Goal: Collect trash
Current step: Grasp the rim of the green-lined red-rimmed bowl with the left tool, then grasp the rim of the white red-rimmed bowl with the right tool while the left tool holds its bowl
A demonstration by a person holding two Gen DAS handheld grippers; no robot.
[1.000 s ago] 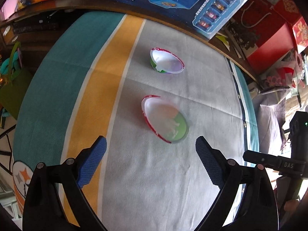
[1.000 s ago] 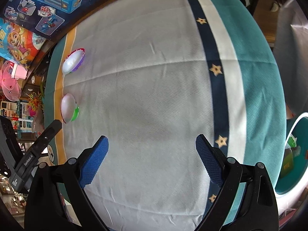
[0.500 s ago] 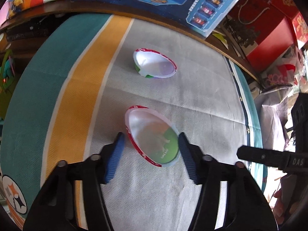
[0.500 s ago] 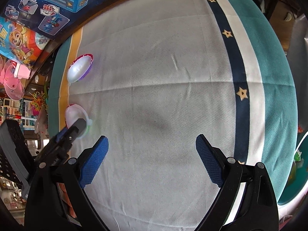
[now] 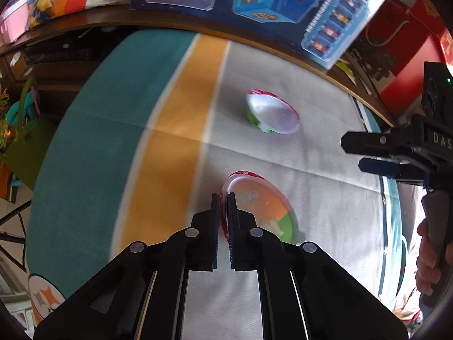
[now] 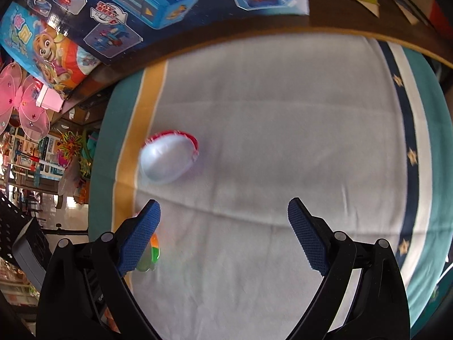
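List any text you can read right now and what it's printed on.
"DAS": white letters, cut off by the frame edge, on the black body of the right gripper.
Printing inside the near cup, held by the left gripper: too blurred to read.
Logo and text on the blue toy box: upside down, too blurred to read.

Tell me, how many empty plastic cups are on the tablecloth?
2. The near cup is pinched at its rim by the left hand-held gripper; the far cup lies free beyond it.
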